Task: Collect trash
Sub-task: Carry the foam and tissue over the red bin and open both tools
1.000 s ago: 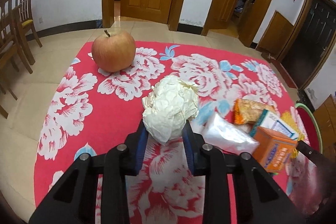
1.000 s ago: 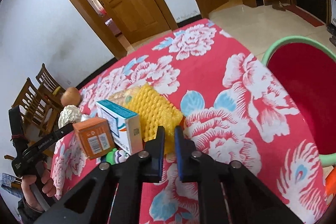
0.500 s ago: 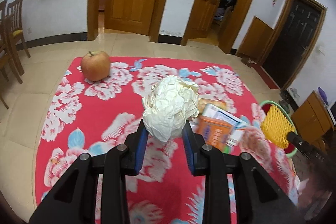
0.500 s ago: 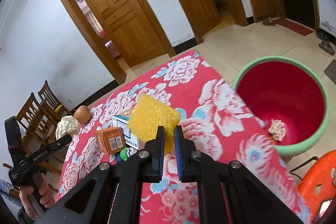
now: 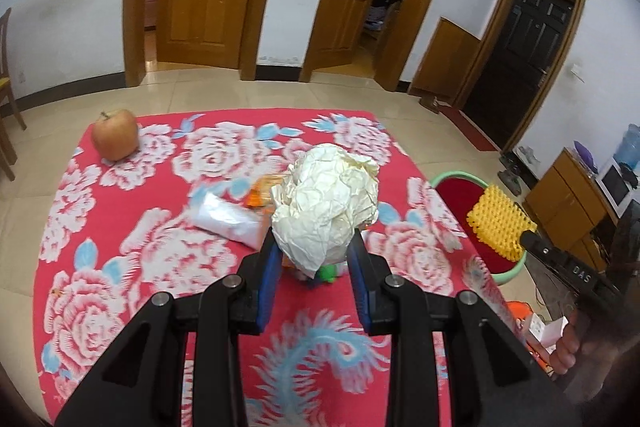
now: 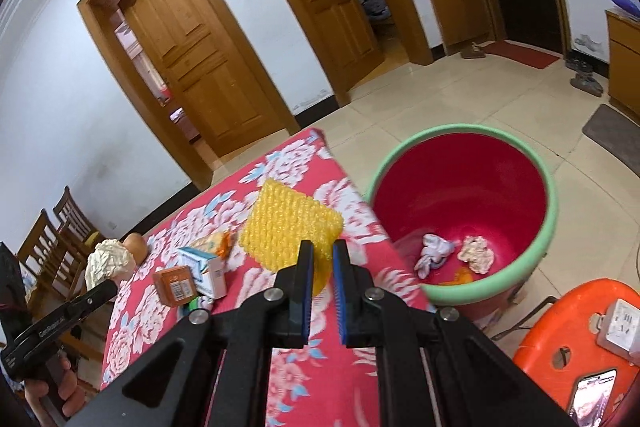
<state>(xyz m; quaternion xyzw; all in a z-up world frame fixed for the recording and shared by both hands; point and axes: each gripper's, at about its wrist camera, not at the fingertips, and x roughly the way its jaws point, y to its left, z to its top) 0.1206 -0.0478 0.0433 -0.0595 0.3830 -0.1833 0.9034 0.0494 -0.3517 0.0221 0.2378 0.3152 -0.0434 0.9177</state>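
Over floral cloth (image 5: 160,259) — paper wad (image 5: 326,205) between left claw (image 5: 314,269) fingers

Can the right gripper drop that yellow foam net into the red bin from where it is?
Probably yes. The right gripper is shut on the yellow foam net, held above the table edge beside the red bin. The bin's mouth is open, with nothing between; it likely needs a short move over the rim first.

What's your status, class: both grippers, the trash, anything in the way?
Left gripper shut on crumpled paper ball. Right gripper shut on yellow foam net, near red bin. Nothing blocking.
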